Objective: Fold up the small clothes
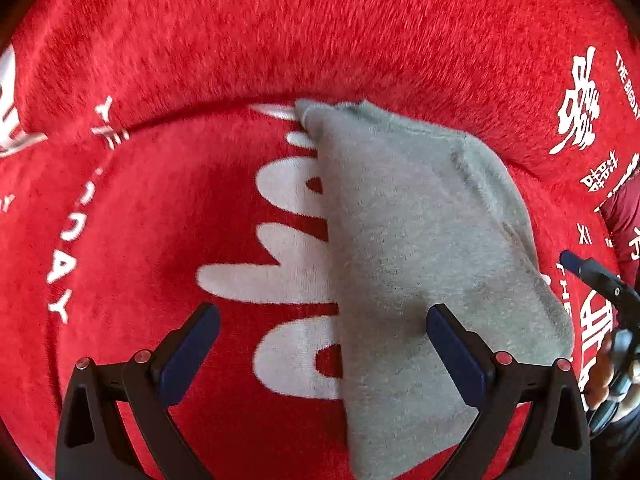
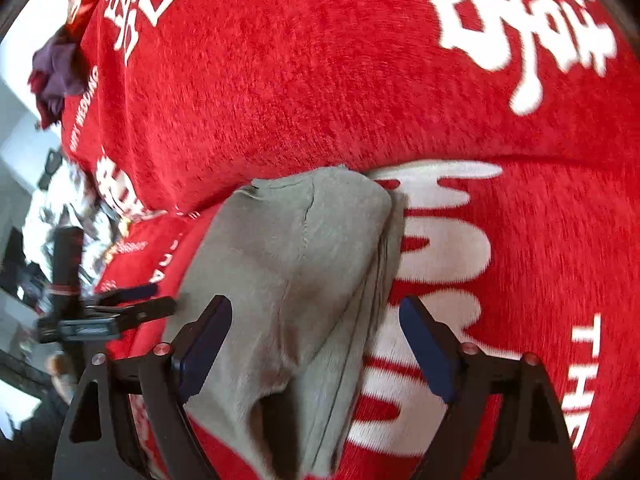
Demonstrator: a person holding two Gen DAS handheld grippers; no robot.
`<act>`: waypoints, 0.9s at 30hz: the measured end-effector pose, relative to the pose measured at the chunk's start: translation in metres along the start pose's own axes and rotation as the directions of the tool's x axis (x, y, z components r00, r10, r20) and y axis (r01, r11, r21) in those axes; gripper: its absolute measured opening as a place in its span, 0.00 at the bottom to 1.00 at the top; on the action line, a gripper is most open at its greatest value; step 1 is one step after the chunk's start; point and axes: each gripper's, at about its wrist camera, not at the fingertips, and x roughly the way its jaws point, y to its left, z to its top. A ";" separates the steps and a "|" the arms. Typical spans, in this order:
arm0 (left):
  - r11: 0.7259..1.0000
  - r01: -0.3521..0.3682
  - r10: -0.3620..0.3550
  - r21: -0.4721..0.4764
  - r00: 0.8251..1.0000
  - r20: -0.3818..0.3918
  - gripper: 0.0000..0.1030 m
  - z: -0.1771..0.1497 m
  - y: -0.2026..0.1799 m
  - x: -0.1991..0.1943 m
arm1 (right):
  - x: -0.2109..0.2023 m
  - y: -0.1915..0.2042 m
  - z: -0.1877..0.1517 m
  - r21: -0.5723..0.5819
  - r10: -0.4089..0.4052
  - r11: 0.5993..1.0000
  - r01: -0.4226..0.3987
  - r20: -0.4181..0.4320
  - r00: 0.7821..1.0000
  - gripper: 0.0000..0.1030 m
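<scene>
A small grey knit garment [image 1: 420,248] lies folded lengthwise on a red plush cover with white lettering [image 1: 200,200]. My left gripper [image 1: 324,316] is open just above the cover, its right finger over the garment's near part, its left finger over the red cover. My right gripper [image 2: 316,308] is open and straddles the grey garment [image 2: 296,264], whose layered folded edge runs down the right side. The right gripper also shows at the right edge of the left wrist view [image 1: 592,276]. The left gripper shows at the left in the right wrist view [image 2: 124,304].
A red cushioned backrest [image 1: 320,32] rises behind the garment. A heap of purple and dark red clothes [image 2: 56,76] lies at the far left of the right wrist view. A cluttered room and floor [image 2: 24,280] show beyond the cover's left edge.
</scene>
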 end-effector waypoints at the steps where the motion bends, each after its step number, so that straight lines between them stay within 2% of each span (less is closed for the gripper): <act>1: 1.000 0.008 -0.008 0.004 1.000 -0.013 1.00 0.000 -0.004 0.004 | 0.001 -0.005 0.000 0.013 0.003 1.000 -0.003 -0.008 1.000 0.86; 5: 0.998 -0.026 0.025 0.053 1.000 0.016 1.00 -0.003 -0.023 0.003 | 0.014 -0.012 -0.008 0.046 -0.005 0.999 0.008 -0.052 0.999 0.86; 7: 0.993 -0.085 0.084 0.083 0.996 0.018 1.00 -0.003 -0.033 0.009 | 0.016 -0.008 -0.008 0.041 0.008 0.999 -0.006 -0.045 0.999 0.86; 9: 0.988 -0.114 0.112 0.102 0.994 0.017 1.00 -0.002 -0.040 0.015 | 0.019 -0.004 -0.009 0.035 0.008 0.999 -0.006 -0.045 0.999 0.88; 14: 0.983 -0.137 0.133 0.121 0.990 0.042 1.00 0.001 -0.056 0.017 | 0.038 0.001 -0.009 0.023 -0.013 1.000 0.015 -0.091 0.996 0.90; 18: 0.973 -0.169 0.159 0.160 0.985 0.070 1.00 -0.001 -0.063 0.011 | 0.039 0.003 -0.009 0.027 -0.001 1.000 0.003 -0.085 0.996 0.91; 22: 0.970 -0.180 0.168 0.164 0.982 0.086 1.00 0.001 -0.064 0.011 | 0.030 0.029 -0.008 -0.099 -0.096 0.991 0.093 -0.017 0.995 0.91; 25: 0.970 -0.180 0.168 0.162 0.982 0.087 1.00 0.002 -0.063 0.012 | 0.025 0.050 -0.004 -0.191 -0.070 0.979 0.071 0.014 0.997 0.91; 27: 0.971 -0.180 0.167 0.160 0.982 0.089 1.00 0.002 -0.063 0.013 | 0.033 0.062 -0.001 -0.246 -0.049 0.968 0.045 -0.009 0.999 0.91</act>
